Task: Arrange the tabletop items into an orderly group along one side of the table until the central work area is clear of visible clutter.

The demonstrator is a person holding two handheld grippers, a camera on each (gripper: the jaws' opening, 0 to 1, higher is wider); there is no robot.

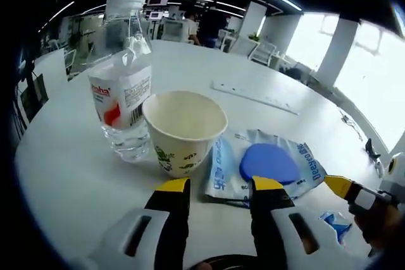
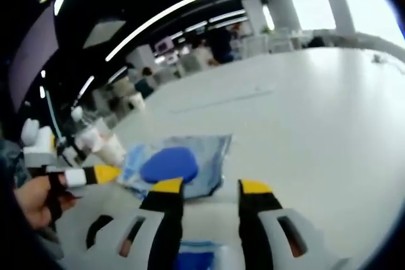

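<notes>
White table (image 1: 69,175): bottle (image 1: 122,74), cup (image 1: 184,131), blue pouch (image 1: 269,165) ahead; left claw (image 1: 218,189), right claw (image 2: 205,188) released.

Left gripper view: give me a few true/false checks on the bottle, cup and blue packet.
1. The bottle stands upright with its cap on. True.
2. The cup lies on its side. False: it stands upright, mouth up.
3. The cup stands between the bottle and the packet. True.
4. The left gripper is shut on the cup. False: its fingers are apart, holding nothing.
5. The packet's round disc is red. False: it is blue.
</notes>
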